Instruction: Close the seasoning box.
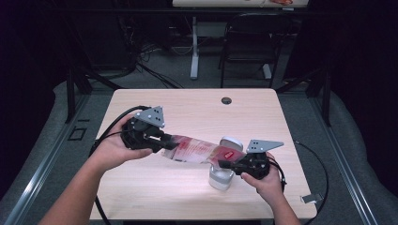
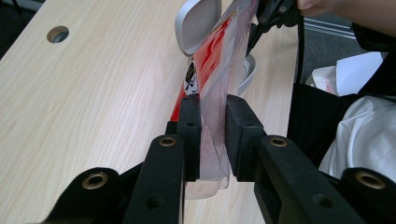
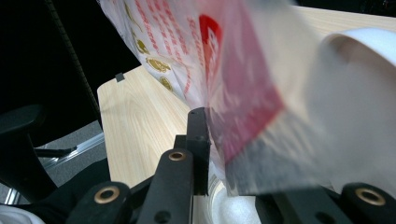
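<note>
Stretching plastic bag (image 1: 199,151) between both tools

L gripper (image 2: 213,135) clamps plastic bag (image 2: 219,70) | white bin (image 2: 198,23) behind | table (image 2: 93,93)

Table brightly lit, surroundings dark; near bag (image 3: 243,93) blurred, perhaps motion.

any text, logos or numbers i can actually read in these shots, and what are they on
No text can be quoted as it reads.
Plastic bag: red lettering and gold emblems in the right gripper view, too blurred and skewed to read.
Same bag, left gripper view: a small black and white round logo, no legible words.
White container: no print visible.
Table: no markings.
</note>
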Motion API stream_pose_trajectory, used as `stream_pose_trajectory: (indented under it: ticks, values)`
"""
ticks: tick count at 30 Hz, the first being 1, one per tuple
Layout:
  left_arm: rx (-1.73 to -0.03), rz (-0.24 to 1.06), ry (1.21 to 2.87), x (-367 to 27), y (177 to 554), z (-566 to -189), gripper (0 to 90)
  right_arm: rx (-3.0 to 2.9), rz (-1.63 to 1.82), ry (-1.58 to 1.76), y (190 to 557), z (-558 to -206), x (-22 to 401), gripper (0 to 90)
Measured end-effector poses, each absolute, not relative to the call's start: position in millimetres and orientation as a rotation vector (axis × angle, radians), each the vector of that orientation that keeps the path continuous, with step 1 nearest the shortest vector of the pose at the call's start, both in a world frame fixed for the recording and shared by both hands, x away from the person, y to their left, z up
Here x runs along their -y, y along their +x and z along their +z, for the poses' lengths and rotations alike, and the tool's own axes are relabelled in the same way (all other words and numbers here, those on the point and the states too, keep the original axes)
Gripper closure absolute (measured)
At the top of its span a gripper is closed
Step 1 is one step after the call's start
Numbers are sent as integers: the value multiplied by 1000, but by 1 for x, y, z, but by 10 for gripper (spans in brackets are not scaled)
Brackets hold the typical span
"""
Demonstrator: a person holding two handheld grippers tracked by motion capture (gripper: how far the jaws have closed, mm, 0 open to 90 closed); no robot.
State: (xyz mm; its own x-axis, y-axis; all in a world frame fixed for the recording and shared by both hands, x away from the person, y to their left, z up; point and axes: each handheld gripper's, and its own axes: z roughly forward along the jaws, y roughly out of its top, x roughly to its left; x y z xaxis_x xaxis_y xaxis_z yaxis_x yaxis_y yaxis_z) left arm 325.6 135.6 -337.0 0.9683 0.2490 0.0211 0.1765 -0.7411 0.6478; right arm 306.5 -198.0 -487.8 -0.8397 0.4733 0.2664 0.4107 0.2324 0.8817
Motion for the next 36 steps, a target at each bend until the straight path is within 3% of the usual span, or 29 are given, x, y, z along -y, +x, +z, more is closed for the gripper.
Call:
stream_pose_trajectory:
  ticks: [36]
  values:
    - [-370,101,2374,-158,328,-357,770,-2425,1708,867,307,-491,205,821]
